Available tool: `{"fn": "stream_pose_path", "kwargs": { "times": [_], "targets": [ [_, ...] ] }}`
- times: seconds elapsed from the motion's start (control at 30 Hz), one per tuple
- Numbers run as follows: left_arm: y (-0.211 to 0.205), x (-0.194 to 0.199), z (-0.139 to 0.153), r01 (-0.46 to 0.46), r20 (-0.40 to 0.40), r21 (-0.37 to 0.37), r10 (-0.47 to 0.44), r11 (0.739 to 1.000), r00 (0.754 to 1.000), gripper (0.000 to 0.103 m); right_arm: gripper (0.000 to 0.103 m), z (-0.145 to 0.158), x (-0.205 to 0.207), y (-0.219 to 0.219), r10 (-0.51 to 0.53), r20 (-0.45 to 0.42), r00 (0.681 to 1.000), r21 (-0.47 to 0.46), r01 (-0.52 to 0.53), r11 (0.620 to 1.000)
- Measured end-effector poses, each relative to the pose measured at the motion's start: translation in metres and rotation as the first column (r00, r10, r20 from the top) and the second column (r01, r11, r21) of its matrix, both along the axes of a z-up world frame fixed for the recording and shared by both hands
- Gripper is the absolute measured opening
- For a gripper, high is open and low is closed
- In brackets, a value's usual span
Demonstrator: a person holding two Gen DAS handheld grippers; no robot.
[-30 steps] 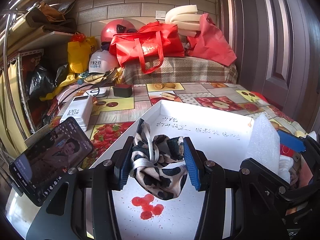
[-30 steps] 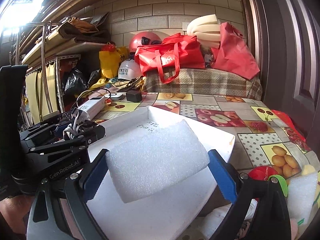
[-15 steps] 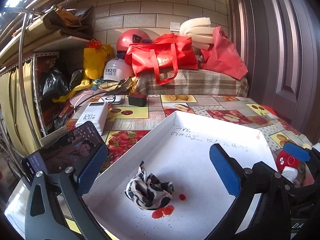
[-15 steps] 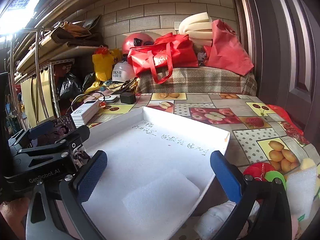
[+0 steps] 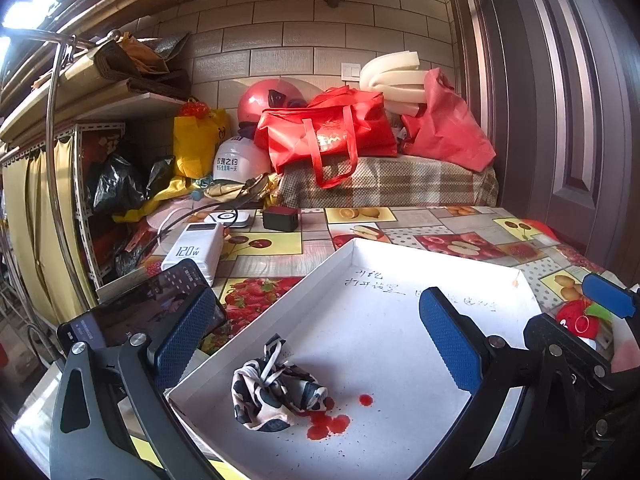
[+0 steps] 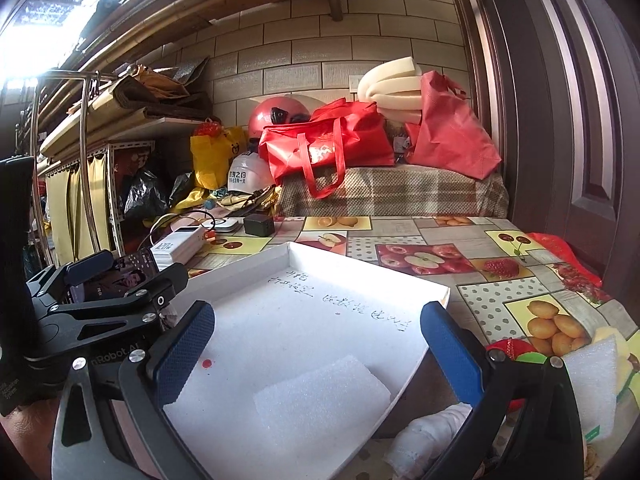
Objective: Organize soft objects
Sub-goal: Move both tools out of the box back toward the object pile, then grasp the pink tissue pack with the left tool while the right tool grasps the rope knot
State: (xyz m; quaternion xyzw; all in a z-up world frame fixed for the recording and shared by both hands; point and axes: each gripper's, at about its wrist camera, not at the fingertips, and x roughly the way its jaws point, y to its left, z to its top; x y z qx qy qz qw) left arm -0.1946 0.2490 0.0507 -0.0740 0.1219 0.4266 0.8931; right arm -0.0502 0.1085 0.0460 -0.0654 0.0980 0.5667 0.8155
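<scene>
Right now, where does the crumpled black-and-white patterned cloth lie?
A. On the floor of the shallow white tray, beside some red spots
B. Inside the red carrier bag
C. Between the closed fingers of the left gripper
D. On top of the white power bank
A: the crumpled black-and-white patterned cloth rests on the shallow white tray next to red spots, while the left gripper stands open above it.

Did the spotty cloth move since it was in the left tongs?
Yes. The spotty cloth dropped from between the left tongs down onto the white tray floor, and now lies beside the red stains.
</scene>
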Motion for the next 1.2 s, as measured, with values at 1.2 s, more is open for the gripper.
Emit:
{"fn": "stream_pose_path", "kwargs": {
  "times": [1.2],
  "targets": [
    [-0.207, 0.107, -0.037, 0.652, -0.498, -0.139, -0.622, 0.745, 0.604, 0.102, 0.101, -0.029, 0.137, -0.174, 0.001, -0.228, 0.974, -0.317, -0.075, 0.945]
  ]
}}
